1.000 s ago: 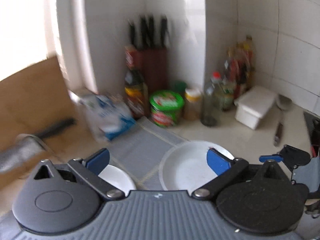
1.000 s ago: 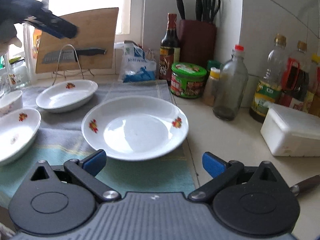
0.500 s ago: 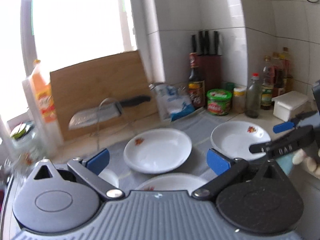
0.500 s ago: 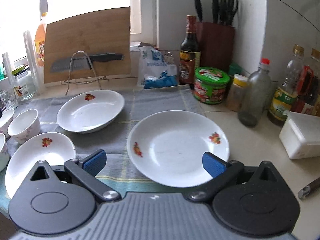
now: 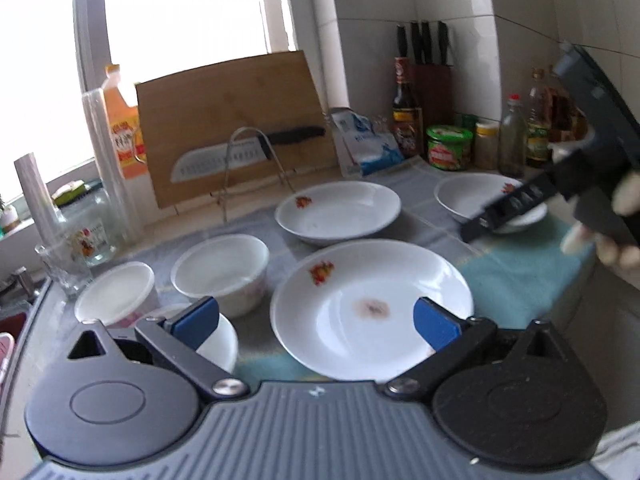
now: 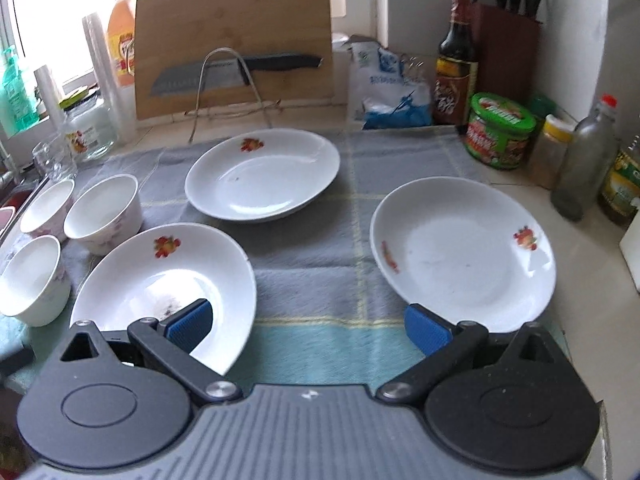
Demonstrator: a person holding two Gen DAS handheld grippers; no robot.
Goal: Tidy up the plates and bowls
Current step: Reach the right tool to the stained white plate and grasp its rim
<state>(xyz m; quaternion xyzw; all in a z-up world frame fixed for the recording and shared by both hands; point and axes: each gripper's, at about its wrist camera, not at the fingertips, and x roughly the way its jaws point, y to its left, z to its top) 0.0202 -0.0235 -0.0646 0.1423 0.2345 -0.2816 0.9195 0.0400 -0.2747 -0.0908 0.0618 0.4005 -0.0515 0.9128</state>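
Directly below left tool [image 5: 316, 322]: plate [image 5: 372, 308].

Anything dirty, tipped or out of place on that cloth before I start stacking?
Yes: the near-left plate has a brownish smear at its centre, also visible from the right wrist. The other two plates and the bowls sit upright, unbroken, nothing spilled.

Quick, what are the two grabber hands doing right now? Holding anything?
Left gripper: open, holding nothing.
Right gripper: open, holding nothing.
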